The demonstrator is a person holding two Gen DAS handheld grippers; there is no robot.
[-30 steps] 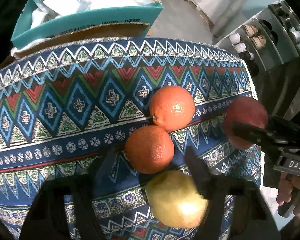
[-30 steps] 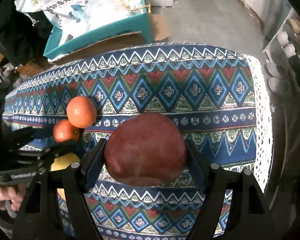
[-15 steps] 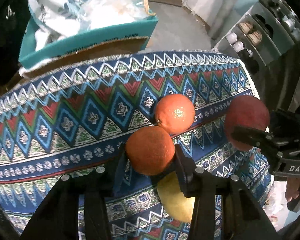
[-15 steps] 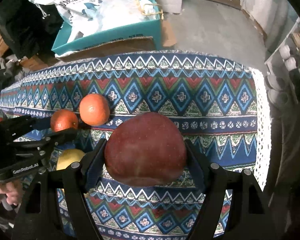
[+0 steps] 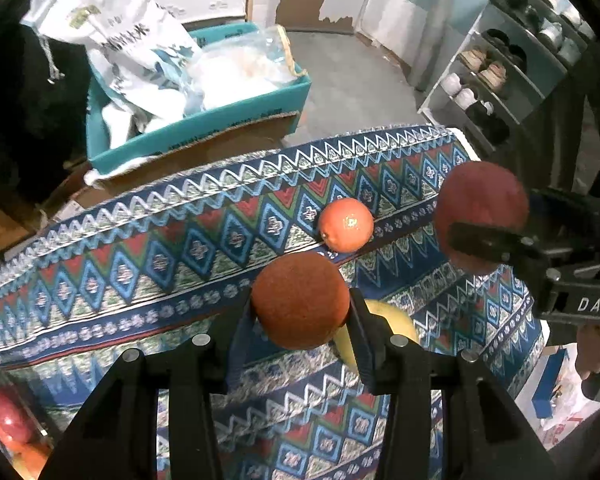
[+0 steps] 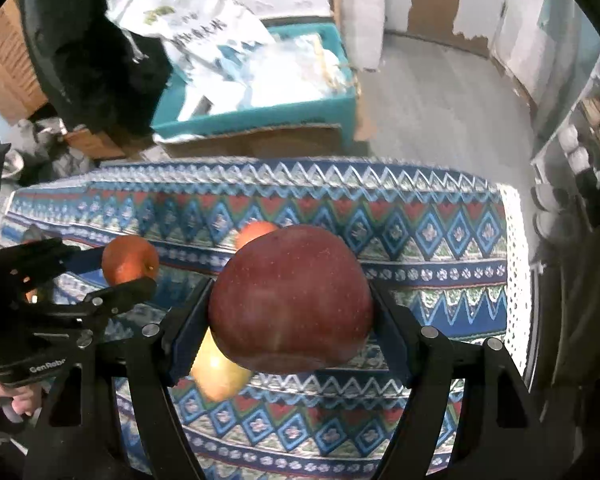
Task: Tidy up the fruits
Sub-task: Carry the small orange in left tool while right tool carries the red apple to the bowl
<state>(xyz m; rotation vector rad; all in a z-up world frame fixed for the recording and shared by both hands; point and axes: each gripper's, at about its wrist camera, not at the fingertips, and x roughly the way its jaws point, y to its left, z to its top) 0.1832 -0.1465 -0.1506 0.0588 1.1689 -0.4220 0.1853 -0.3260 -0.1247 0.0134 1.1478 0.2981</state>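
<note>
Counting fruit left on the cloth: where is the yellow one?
The yellow fruit lies on the patterned cloth, in the left wrist view just behind the orange held by the left gripper.

Lived-in home room, shoe rack [image 5: 512, 68] with shoes, patterned tablecloth [image 5: 180, 248], teal box [image 5: 204, 128] of bags, peeling wall [image 6: 460, 4]

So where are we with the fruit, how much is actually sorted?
Looks partly done: a clear container at the lower left edge already holds red and orange fruit. In hand: the left gripper is shut on an orange, the right gripper on a red apple, both off the patterned cloth. Left: a second orange and a yellow fruit on the cloth.
</note>
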